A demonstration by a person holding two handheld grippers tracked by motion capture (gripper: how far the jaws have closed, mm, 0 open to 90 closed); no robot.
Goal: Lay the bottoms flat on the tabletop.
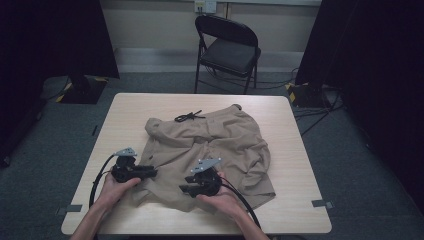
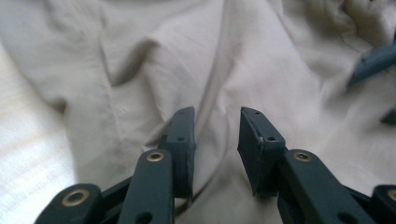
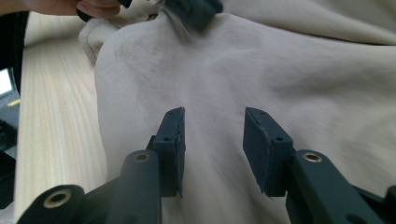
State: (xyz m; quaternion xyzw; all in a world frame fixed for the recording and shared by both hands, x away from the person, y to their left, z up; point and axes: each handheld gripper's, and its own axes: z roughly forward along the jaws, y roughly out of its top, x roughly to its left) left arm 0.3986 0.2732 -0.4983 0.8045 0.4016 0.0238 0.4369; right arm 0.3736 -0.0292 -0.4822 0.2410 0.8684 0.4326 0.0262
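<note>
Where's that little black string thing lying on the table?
In the high view the black drawstring lies at the far edge of the tan shorts, left of centre, on the side nearest the folding chair.

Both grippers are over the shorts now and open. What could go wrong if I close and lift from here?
1. The left gripper and the right gripper stand open over rumpled folds of the tan shorts; closing may pinch several layers, not one edge.
2. The black drawstring lies loose at the far edge and could snag or drag.
3. The shorts reach near the table edge and might slide off.
</note>
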